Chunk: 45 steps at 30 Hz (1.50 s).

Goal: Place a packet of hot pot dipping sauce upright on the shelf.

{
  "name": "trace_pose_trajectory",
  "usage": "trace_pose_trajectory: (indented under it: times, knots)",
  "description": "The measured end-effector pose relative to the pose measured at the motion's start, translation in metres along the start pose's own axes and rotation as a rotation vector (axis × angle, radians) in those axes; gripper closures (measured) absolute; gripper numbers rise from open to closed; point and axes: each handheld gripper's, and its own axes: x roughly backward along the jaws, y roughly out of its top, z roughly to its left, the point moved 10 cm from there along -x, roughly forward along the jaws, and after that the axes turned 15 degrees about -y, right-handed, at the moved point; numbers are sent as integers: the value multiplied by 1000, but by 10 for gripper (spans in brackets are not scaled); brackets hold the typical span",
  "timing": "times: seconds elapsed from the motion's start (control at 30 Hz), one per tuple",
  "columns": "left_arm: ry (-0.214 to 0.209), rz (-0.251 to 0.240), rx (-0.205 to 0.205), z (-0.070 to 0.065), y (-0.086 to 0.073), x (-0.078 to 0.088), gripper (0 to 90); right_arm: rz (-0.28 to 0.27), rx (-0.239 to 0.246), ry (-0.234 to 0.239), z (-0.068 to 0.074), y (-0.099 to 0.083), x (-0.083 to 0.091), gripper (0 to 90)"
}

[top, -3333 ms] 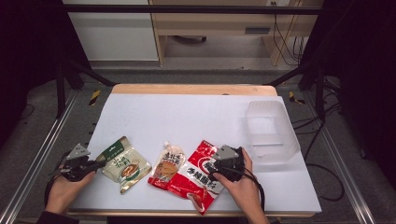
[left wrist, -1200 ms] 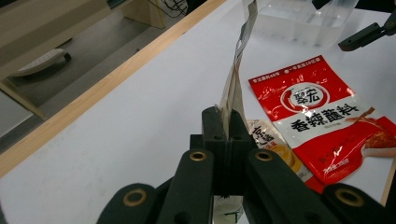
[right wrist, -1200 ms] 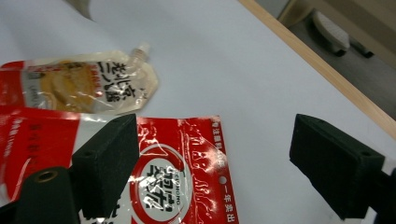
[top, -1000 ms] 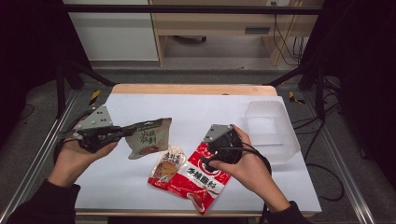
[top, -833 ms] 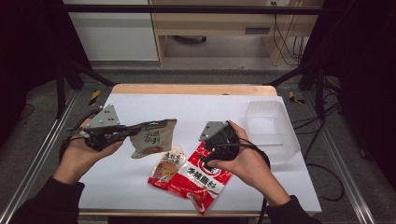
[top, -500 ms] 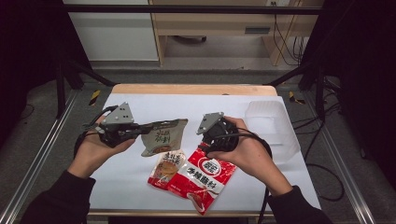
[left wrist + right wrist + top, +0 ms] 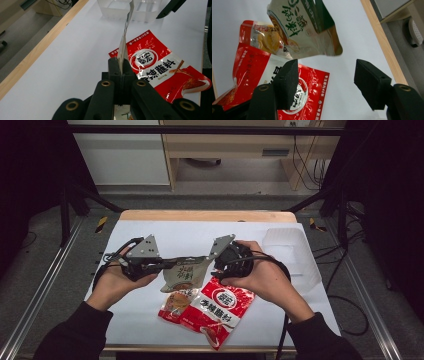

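White paper covers the table (image 7: pixel 150 232), which has a wooden far edge, and dark floor and frame rails lie around it

At the left, the left gripper (image 7: pixel 167 265) is closed on one edge of the green pouch (image 7: pixel 184 275). In its own view the thin pouch edge stands between the two black jaws, which are pressed together. A few seconds ago this pouch lay flat near the left front of the table; now it hangs in the air near the middle, above the other packets. So I judge that the pouch is being carried to the right, perhaps toward the bin, or handed over

Below it lie the small pouch (image 7: pixel 176 304), with orange food printed on it, and the red pouch (image 7: pixel 217 309), glossy, flat and crinkled, with white characters

The right gripper (image 7: pixel 216 265) has come up from the red pouch. Its jaws, with black foam pads, stand wide apart and hold nothing; the green pouch hangs just beyond them

At the far right stands the bin (image 7: pixel 292 251), clear plastic with soft corners
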Motion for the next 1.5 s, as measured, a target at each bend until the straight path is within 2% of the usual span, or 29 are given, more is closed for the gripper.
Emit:
trace_pose_trajectory:
  times: [0.23, 0.73, 0.8, 1.07, 1.33, 1.4, 1.5]
  knots:
    - [-30, 12, -23, -7, 3, -9, 900, 0, 14, 52, 7, 7, -6, 396]
    - [-61, 24, -54, -17, 6, -16, 900, 36, 75, 119, 23, 6, -22, 549]
    - [-63, 25, -57, -18, 6, -16, 900, 39, 70, 128, 25, 6, -23, 585]
    - [-72, 24, -62, -21, 7, -18, 900, 43, 84, 149, 30, 4, -25, 675]
    - [-77, 25, -61, -21, 7, -21, 900, 47, 102, 163, 34, 3, -28, 829]
    - [-74, 27, -57, -20, 6, -20, 900, 47, 111, 157, 34, 3, -28, 870]
    - [-77, 2, -37, -18, 5, -20, 896, 43, 120, 155, 34, 4, -28, 900]
